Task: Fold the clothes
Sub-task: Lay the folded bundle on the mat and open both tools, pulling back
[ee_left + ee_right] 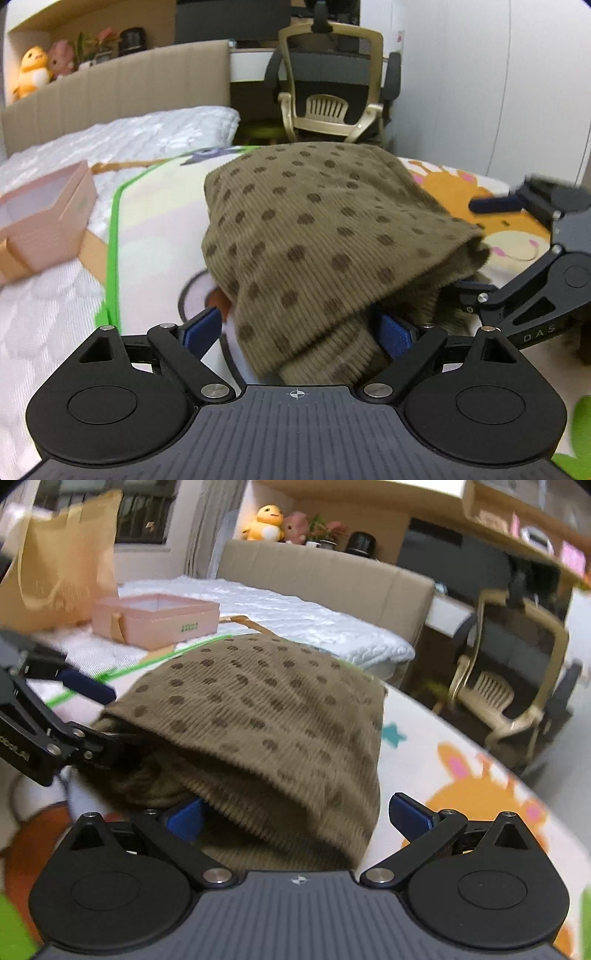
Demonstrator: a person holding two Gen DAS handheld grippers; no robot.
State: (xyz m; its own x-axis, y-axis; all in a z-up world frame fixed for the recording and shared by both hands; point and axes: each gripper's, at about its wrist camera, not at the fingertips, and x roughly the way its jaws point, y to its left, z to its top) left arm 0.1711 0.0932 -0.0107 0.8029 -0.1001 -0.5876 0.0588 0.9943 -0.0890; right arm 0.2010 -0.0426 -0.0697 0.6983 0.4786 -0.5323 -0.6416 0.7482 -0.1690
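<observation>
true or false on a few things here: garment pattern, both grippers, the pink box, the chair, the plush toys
1. The brown garment has dark dots. True.
2. The left gripper is shut with nothing between its fingers. False: its jaws are spread and the garment lies between them.
3. The right gripper is open, with cloth between its fingers. True.
4. The pink box has a lid on. False: it is open on top.
5. The office chair stands beyond the bed's edge. True.
6. The plush toys lie on the printed blanket. False: they sit on the ledge behind the headboard.

Garment (317,229) on mat (159,221); box (48,221) left.
</observation>
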